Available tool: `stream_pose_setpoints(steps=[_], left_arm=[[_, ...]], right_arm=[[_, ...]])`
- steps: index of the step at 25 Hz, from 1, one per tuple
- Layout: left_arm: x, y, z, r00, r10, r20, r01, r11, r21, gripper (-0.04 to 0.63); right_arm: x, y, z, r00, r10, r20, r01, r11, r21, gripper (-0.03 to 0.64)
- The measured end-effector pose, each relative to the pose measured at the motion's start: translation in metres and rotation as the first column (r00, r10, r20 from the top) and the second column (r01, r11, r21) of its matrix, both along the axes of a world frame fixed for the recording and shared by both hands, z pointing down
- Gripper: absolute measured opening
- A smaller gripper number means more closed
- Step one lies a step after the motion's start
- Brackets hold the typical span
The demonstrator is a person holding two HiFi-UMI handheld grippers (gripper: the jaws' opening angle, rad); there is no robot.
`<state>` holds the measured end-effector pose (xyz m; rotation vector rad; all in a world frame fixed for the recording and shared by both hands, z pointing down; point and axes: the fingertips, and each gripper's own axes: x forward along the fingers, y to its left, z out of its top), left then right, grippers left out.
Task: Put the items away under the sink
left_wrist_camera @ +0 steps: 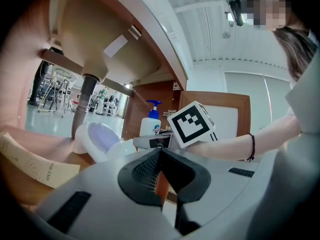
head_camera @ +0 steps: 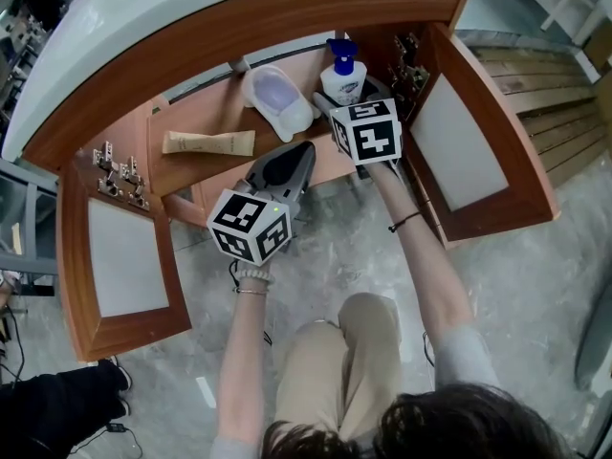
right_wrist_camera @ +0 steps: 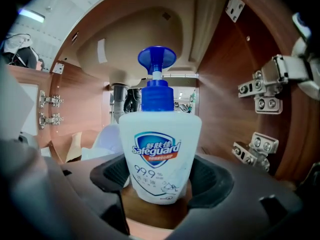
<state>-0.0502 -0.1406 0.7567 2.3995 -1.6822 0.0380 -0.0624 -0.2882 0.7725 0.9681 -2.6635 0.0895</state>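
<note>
The right gripper [right_wrist_camera: 161, 180] jaws grip the soap bottle [right_wrist_camera: 160, 144], upright inside the cabinet [head_camera: 67, 247] at upper centre (a white tub [head_camera: 277, 98] just left). The left gripper [left_wrist_camera: 159, 170] jaws are closed, empty.

The cabinet shelf [head_camera: 206, 113] is bearing an upright soap bottle [head_camera: 342, 75]. A white tub [head_camera: 277, 98] is lying just left of the bottle; a beige tube [head_camera: 208, 142] is lying farther left.
</note>
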Motion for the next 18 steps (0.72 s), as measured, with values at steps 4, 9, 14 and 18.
stream_pose_setpoints(steps=[4,9,14,18], left_arm=[[0.0007,-0.0035,0.0030,1.000,0.004,0.000,-0.004,1.000,-0.001,-0.003],[0.0015,-0.0041,0.0044,1.000,0.005,-0.013,-0.005,1.000,-0.014,-0.003],[0.0000,-0.0003,0.0065,1.000,-0.004,-0.028,0.003,0.999,-0.039,-0.003],[-0.0013,0.0006,0.0052,0.999,-0.009,-0.038,0.007,0.999,-0.054,-0.003]], right_arm=[[-0.0014,-0.0041,0.0012,1.000,0.008,0.024,-0.008,1.000,0.005,0.360],[-0.0011,-0.0058,0.0009,0.999,0.022,0.047,-0.022,1.000,0.001,0.360],[-0.0010,-0.0018,0.0000,0.998,0.016,0.056,-0.018,0.999,0.041,0.360],[-0.0009,-0.0015,-0.0025,0.998,0.020,0.062,-0.024,0.998,0.062,0.360]])
